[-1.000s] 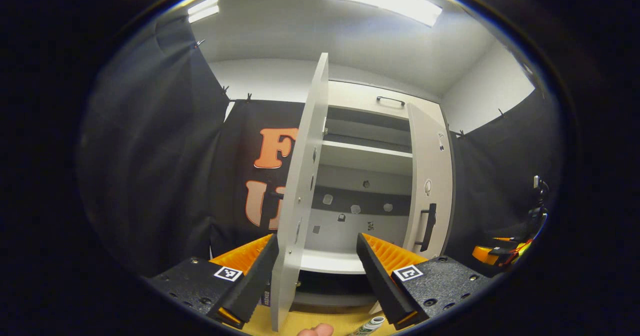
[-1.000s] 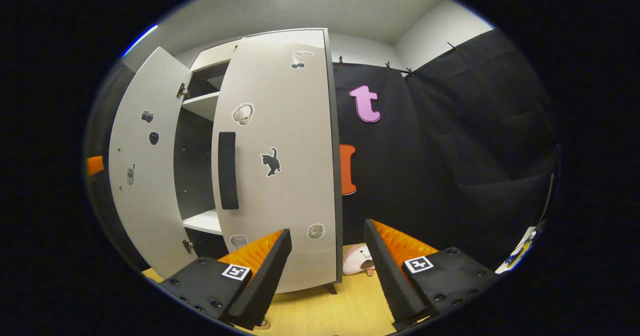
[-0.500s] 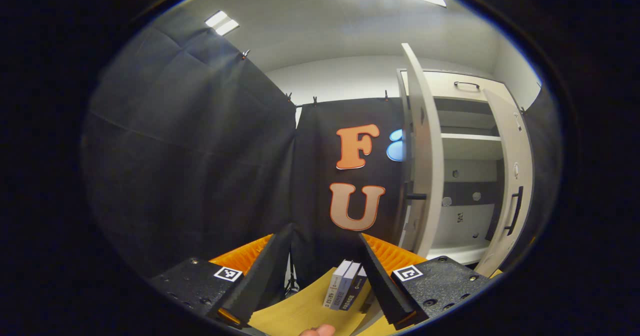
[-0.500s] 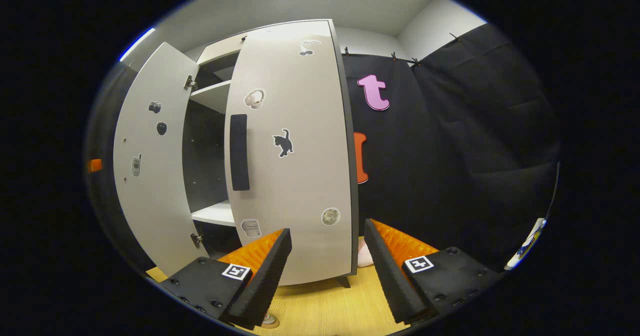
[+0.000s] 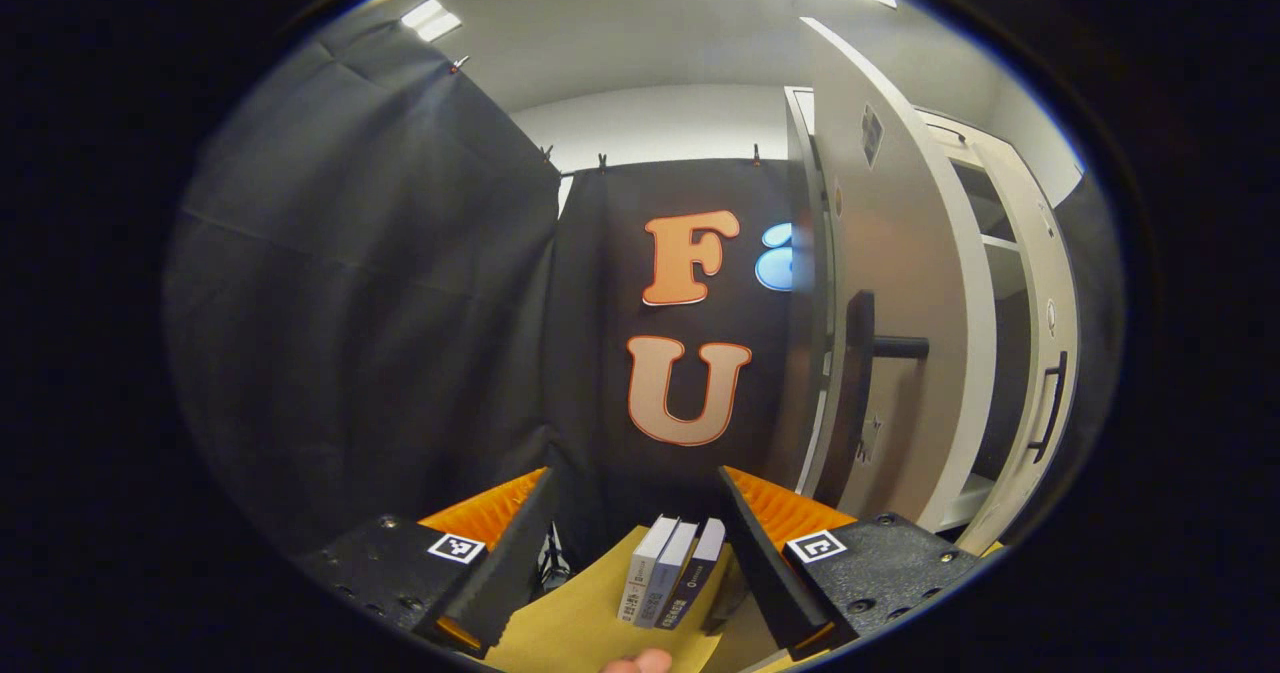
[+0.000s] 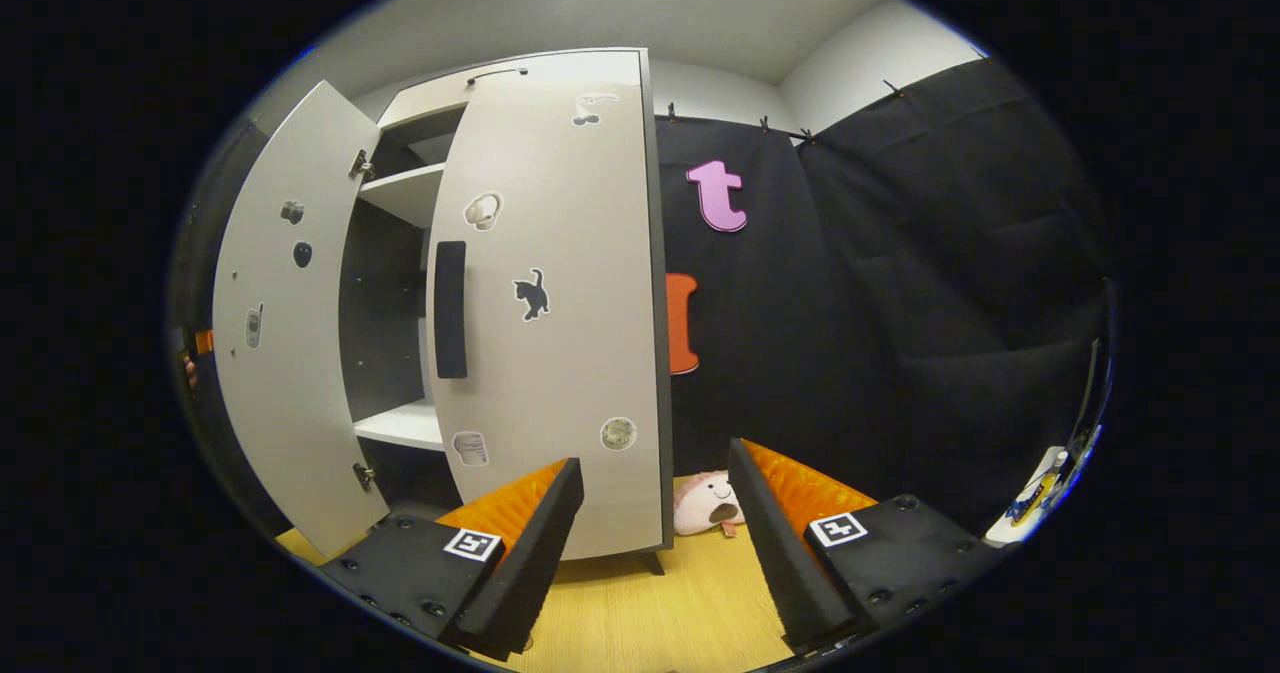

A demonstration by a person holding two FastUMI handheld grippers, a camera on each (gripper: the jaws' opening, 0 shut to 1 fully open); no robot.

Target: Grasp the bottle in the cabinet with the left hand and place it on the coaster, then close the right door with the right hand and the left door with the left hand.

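Left tongs (image 5: 632,543) spread open, holding nothing, pointed at black booth cloth; three upright books (image 5: 672,585) on the wooden bench (image 5: 570,623) between the fingers. Left door (image 5: 885,283) ajar at right, dark handle (image 5: 862,373) facing camera. Right tongs (image 6: 655,543) open too, empty, near lower edge of right door (image 6: 560,303), partly swung. Cabinet (image 6: 395,283) shelves bare where seen; bottle and coaster not located. Pink plush toy (image 6: 705,503) on bench past that door.

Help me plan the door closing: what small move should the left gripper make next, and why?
Probably swing the left gripper rightward onto the left door's outer face and push. It is open and empty, aimed at the books, with the door off to its right and ajar. The right door looks nearly shut, so the left door seems next.
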